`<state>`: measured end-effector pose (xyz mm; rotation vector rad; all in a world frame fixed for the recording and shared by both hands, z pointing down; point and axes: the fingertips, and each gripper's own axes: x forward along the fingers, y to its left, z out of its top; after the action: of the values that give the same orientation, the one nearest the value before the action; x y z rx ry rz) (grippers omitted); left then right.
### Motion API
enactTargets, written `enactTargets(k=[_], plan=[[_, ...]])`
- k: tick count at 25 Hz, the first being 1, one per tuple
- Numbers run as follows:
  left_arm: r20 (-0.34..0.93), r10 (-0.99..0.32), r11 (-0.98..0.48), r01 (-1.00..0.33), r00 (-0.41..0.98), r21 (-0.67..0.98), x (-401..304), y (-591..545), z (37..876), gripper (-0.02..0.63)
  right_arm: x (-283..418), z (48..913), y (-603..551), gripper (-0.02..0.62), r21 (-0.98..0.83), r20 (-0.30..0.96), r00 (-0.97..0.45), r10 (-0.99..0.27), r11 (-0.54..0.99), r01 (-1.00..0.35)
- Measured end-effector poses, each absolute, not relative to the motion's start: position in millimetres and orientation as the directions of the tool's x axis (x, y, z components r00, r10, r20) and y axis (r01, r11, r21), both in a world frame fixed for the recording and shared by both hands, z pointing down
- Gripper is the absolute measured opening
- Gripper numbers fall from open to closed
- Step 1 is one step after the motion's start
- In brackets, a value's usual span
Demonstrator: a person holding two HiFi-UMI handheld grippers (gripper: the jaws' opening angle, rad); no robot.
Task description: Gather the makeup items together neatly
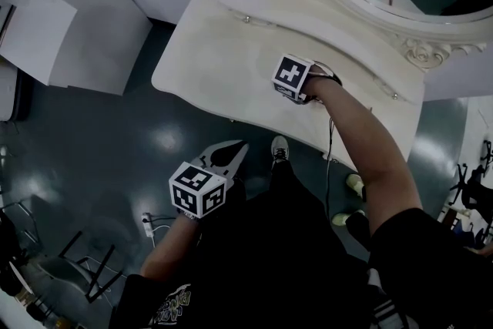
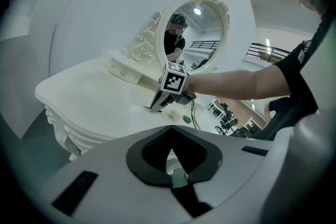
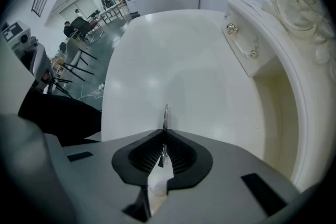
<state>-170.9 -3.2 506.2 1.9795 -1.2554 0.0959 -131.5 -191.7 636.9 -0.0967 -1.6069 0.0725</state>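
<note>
Right gripper (image 3: 165, 132): fingers pinching thin metal tool (image 3: 166, 115); best set down gently beside small items (image 2: 185, 119), at its 4 o'clock in the left gripper view. Left gripper (image 2: 171, 127): fingers together, empty.

Silver tool (image 3: 166, 114), grey/blk hand-held gripper (image 3: 164, 132), cream vanity (image 3: 173, 60)

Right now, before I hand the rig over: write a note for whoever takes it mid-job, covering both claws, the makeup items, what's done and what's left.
Left claw: shut, empty, over the floor just short of the table.
Right claw: points down over the table, shut on a thin metal tool.
Items: a small pale item and a small green item lie on the table close beside the right claw; both are too small to identify.
Done: the tool is in the grip.
Left: probably set the tool down beside those two and line them up.
</note>
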Motion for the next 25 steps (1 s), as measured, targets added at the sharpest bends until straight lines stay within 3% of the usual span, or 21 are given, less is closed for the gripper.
enactTargets(k=[14,17,22,25], plan=[[0.442,-0.731,-0.215,-0.79,0.52,0.573,-175,-6,510,0.008,-129,643,-188,0.052,-0.141,0.989,-0.033,0.141,0.99,0.005],[0.438,-0.725,-0.231,-0.788,0.531,0.571,-175,-5,507,0.009,-131,637,-184,0.132,-0.156,0.986,-0.069,0.155,0.988,-0.019],[0.429,-0.707,-0.281,-0.78,0.562,0.56,-170,-1,500,0.008,-130,591,-199,0.133,-0.027,0.984,-0.177,0.022,0.999,-0.029],[0.417,-0.686,-0.338,-0.769,0.596,0.542,-164,-2,494,0.008,-113,539,-214,0.132,0.067,0.953,-0.287,-0.095,0.992,-0.104]])
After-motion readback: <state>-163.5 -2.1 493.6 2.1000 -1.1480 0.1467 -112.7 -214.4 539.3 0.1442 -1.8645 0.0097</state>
